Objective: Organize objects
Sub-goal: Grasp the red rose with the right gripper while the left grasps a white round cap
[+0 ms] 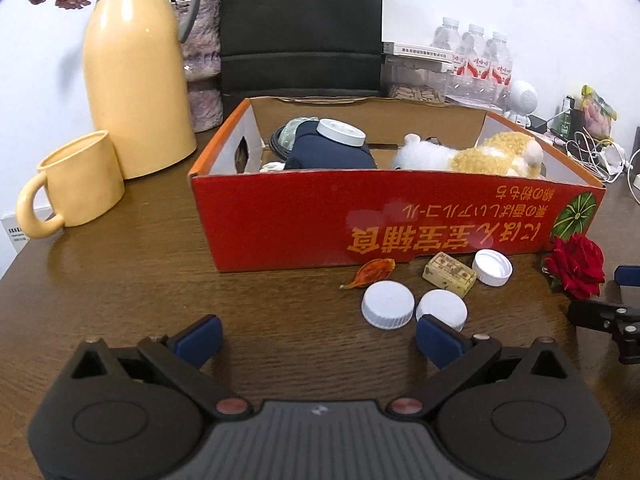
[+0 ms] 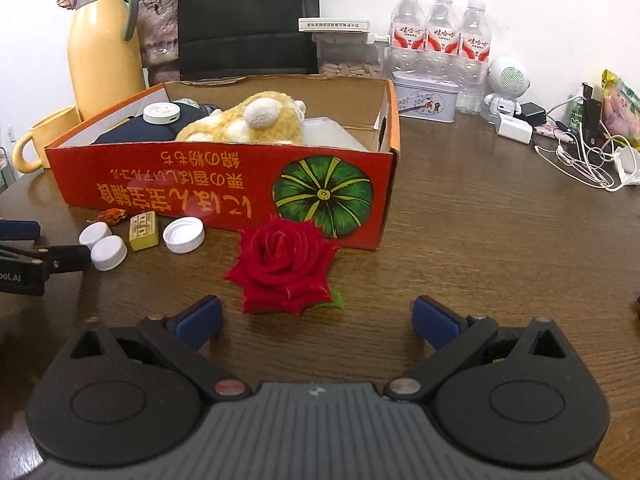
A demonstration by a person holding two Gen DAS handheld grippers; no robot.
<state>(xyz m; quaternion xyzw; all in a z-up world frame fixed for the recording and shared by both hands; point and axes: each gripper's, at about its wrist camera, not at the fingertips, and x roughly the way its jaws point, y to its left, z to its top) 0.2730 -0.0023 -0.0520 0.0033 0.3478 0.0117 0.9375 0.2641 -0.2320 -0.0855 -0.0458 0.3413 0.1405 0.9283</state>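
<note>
A red cardboard box stands on the brown table and holds a plush toy, a navy pouch and a white round lid. In front of it lie three white caps, a yellow block, a dried leaf and a red rose. My left gripper is open, its right fingertip touching a cap. My right gripper is open just short of the rose.
A yellow jug and yellow mug stand left of the box. A black chair back, water bottles, a tin, a white speaker and tangled cables sit behind and to the right.
</note>
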